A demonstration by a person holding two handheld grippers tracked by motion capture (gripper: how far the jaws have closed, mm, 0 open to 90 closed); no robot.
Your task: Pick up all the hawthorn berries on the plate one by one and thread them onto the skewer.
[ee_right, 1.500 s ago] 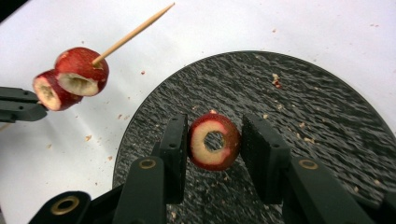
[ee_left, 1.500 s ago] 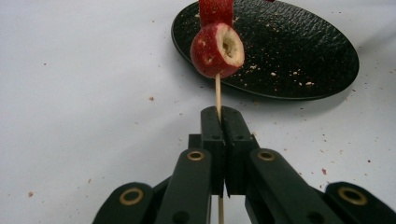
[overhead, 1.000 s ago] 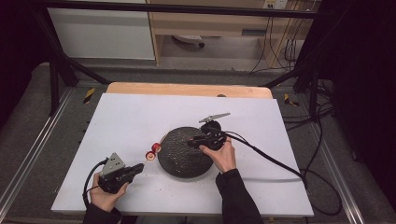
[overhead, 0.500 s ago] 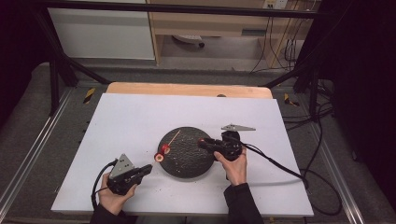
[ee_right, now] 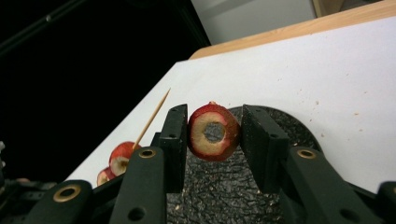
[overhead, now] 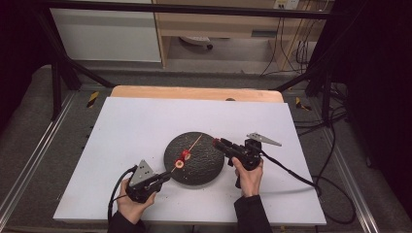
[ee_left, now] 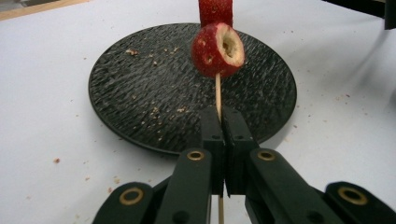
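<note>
A: Largest first. What carries the scene?

B: I see a white table (overhead: 145, 126) with a wooden strip along its far edge. Near its middle lies a round black textured plate (overhead: 204, 167), flat, scattered with pale crumbs (ee_left: 154, 110); more crumbs dot the table around it.

A: And my two tools?

B: The left gripper (overhead: 164, 177) sits at the plate's near-left rim, held in the left hand (overhead: 128, 204). In the left gripper view its jaws are pressed together on a thin wooden skewer (ee_left: 217, 95), which runs up from between them and out over the plate. The right gripper (overhead: 217, 142) reaches in from the plate's right side, held in the right hand (overhead: 248, 177), with a cable (overhead: 291, 171) trailing off to the right.

A: State of the right gripper?

B: In the right gripper view I see its jaws part-way apart, closed on a cut strawberry piece (ee_right: 213, 132), cut face toward the camera, above the plate.

A: What is on the skewer?

B: Two strawberry pieces. The nearer strawberry (ee_left: 217, 49) shows a hollow pale core; a second strawberry (ee_left: 215, 10) sits just beyond it, touching or nearly so. In the high view both sit over the plate's left part, and the skewer's bare tip (overhead: 198, 139) points up and away.
</note>
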